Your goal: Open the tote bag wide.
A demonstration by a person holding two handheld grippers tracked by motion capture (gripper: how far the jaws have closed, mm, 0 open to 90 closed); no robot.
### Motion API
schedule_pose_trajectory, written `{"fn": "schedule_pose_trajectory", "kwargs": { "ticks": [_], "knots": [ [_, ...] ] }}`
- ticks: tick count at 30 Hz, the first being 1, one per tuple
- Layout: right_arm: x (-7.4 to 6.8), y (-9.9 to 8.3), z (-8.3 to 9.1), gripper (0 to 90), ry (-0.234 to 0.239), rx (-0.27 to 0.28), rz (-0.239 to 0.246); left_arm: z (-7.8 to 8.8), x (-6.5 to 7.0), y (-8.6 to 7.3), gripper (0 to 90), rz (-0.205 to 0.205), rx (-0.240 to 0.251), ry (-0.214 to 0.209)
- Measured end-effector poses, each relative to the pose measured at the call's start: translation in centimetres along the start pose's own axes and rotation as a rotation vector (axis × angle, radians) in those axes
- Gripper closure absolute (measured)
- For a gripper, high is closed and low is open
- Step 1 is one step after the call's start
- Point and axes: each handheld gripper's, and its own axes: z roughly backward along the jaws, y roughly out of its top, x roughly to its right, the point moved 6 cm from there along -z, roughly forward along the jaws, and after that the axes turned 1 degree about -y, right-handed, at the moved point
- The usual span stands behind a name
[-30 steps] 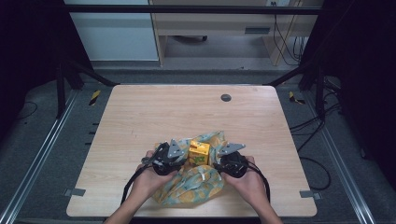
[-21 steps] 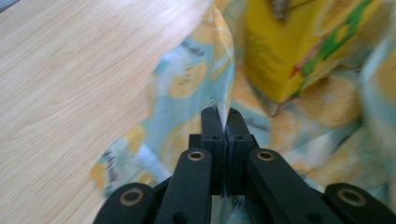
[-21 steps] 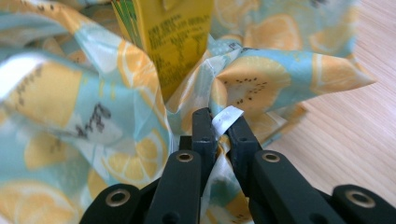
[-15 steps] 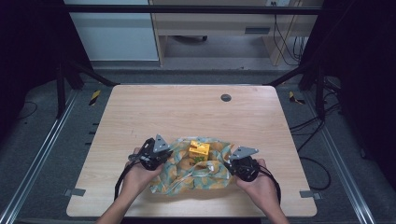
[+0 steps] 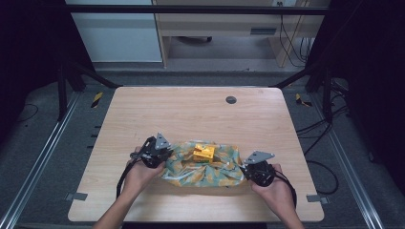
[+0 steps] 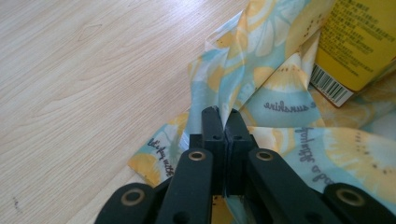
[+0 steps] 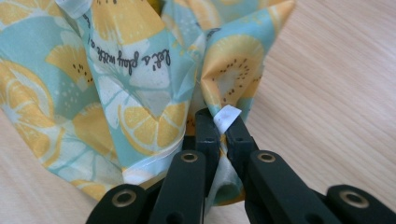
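Beside the cloth, left gripper view shows box barcode.

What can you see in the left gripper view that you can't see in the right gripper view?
The left gripper view has the yellow box with its barcode, standing on the cloth, and the left gripper pinching a fold of the cloth.

The right gripper view has a small white tag on the cloth's edge, right where the right gripper pinches it.

Both have the lemon-print cloth with blue patches and dark handwriting on it, the wooden table, and black jaws shut on fabric.
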Motion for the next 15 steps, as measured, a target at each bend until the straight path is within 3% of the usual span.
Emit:
{"fn": "schedule_pose_trajectory", "kwargs": {
  "ticks": [6, 10, 15],
  "knots": [
    [2.1, 0.7, 0.1, 87.6, -0.045, -0.001, -0.024, 0.1, 0.0, 0.1, 90.0, 0.016, 0.013, -0.004],
    [1.7, 0.7, 0.3, 87.5, -0.039, -0.01, -0.006, 0.0, 0.2, -0.3, 90.0, 0.004, -0.001, -0.015],
    [0.9, -0.3, 0.2, 87.7, -0.013, -0.017, 0.002, -0.3, -0.1, -0.9, 90.0, 0.025, -0.004, -0.028]
  ]
}}
